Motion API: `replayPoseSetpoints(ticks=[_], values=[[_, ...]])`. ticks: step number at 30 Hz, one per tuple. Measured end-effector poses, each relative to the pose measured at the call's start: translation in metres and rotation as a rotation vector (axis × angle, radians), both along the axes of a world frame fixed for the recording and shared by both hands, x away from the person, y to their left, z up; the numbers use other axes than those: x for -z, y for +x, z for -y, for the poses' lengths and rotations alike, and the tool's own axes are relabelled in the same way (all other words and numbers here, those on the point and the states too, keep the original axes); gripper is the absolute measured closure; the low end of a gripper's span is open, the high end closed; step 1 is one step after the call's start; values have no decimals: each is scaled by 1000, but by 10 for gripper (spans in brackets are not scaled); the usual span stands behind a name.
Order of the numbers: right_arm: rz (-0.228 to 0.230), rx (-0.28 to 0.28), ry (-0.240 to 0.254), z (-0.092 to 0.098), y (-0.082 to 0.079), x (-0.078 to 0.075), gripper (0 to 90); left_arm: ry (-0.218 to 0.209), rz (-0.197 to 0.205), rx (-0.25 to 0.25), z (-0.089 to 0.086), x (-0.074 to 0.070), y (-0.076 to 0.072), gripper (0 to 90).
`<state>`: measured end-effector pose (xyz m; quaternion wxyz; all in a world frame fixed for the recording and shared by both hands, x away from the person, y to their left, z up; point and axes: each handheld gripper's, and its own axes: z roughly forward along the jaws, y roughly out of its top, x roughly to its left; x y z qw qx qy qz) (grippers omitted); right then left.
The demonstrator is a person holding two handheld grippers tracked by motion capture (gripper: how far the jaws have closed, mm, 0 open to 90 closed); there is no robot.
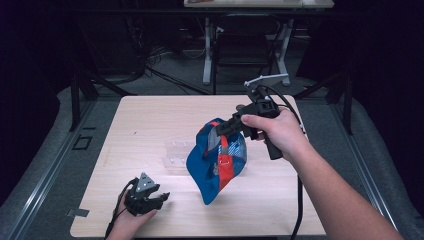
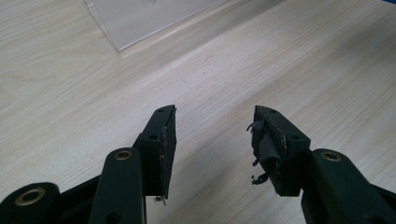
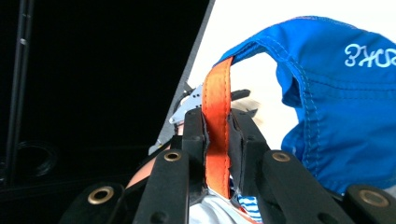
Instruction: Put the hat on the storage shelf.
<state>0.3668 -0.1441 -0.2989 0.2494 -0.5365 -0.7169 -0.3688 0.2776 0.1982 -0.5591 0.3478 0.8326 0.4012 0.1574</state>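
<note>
White stitched lettering runs along the blue cloth of the cap [image 3: 336,98] in my right gripper view, up near the top right corner; it shows reversed or cursive and I cannot read it. I see no other writing.

My right gripper [image 3: 217,140] is clamped on the cap's orange strap [image 3: 217,93]. The strap runs upright between the two black pads, pinched flat, and rises past the tips in an arch that joins the blue cloth to the right of the jaws. The blue body of the cap hangs beside and beyond my right jaw.

From the high view, my right gripper [image 1: 226,126] holds the cap [image 1: 216,162] lifted above the table [image 1: 150,120]. The cap dangles below the jaws, showing blue with a red-orange panel and a patterned lining. A clear stand [image 1: 176,152] lies on the table just behind the cap. That view does not show the strap inside the pinch; the right gripper view does.

My left gripper [image 2: 215,135] stands wide with nothing between the pads, only bare wood below. The rubber on the right-hand pad [image 2: 265,144] is frayed and peeling, a detail seen in the left gripper view alone. A corner of the clear stand [image 2: 140,23] lies beyond the tips. In the high view, my left gripper [image 1: 159,196] sits low near the table's front edge, well apart from the cap.
</note>
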Motion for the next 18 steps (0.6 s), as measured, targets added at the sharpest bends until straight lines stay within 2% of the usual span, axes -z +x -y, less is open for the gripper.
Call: replayPoseSetpoints(ticks=[1,3,4,5,8,12,14,18], values=[[3,5,4,0,0,0,777,-5,0,5,0,-3,-1,498],[13,21,24,2,2,-2,777,-19,39,8,2,-8,-3,479],[16,27,26,3,2,-3,777,-19,39,8,2,-8,-3,478],[19,21,29,4,2,-4,777,-33,65,9,4,-13,-5,474],[22,33,40,4,4,-5,777,-48,81,29,7,-20,-7,474],[25,48,63,5,7,-6,777,-65,131,49,15,-32,-12,476],[30,60,76,5,8,-7,777,-71,137,51,16,-35,-13,476],[40,74,103,4,11,-8,777,-92,169,81,25,-48,-18,476]])
